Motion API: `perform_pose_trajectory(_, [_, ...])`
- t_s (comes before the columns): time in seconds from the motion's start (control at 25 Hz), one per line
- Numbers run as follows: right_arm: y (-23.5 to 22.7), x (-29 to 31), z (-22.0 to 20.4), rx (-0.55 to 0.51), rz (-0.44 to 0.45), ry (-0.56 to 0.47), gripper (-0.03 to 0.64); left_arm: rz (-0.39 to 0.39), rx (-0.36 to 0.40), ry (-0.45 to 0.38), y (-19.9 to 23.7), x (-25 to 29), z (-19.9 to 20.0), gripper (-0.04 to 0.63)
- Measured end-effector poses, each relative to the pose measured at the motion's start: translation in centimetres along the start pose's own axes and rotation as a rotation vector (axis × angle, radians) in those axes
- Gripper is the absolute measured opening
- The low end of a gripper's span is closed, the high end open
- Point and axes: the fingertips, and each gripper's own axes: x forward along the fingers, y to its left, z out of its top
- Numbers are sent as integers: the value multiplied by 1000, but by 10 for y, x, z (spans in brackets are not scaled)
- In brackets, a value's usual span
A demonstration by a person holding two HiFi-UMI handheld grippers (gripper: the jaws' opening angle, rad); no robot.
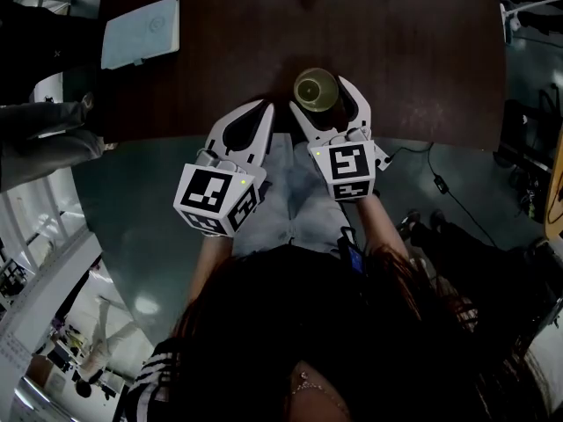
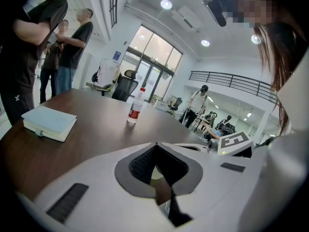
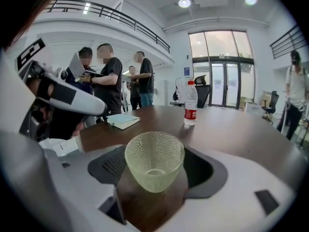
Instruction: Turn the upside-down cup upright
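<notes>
A pale green dimpled glass cup stands mouth up near the front edge of the dark wooden table. My right gripper holds it between its two jaws, which press against the cup's sides. I cannot tell whether its base rests on the table or hangs just over it. My left gripper lies just to the left of the cup at the table's edge. It is shut with nothing in it.
A light blue notebook lies at the table's far left. A water bottle with a red label stands farther back. Several people stand beyond the table's left side.
</notes>
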Motion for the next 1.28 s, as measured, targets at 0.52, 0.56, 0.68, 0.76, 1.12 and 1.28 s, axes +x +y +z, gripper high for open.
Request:
perform_pose_trajectory(0.52, [-9, -31, 45, 21, 23, -75, 360, -14, 31, -71, -14, -8, 27, 2])
perform_pose_trajectory(0.56, [-9, -34, 50, 18, 23, -85, 360, -16, 34, -78, -15, -9, 29, 2])
perform_pose_trajectory(0.68, [-10, -43, 67, 20, 23, -119, 360, -24, 47, -103, -18, -12, 38, 2])
perform_pose_trajectory(0.76, [-11, -49, 77, 25, 23, -145, 360, -27, 57, -122, -20, -15, 44, 2])
perform_pose_trajectory(1.12, [-25, -78, 110, 86, 32, -245, 360, -33, 96, -185, -34, -21, 68, 2])
perform_pose_trajectory(1.28, [-31, -94, 117, 171, 62, -289, 360, -32, 112, -210, -43, -27, 76, 2])
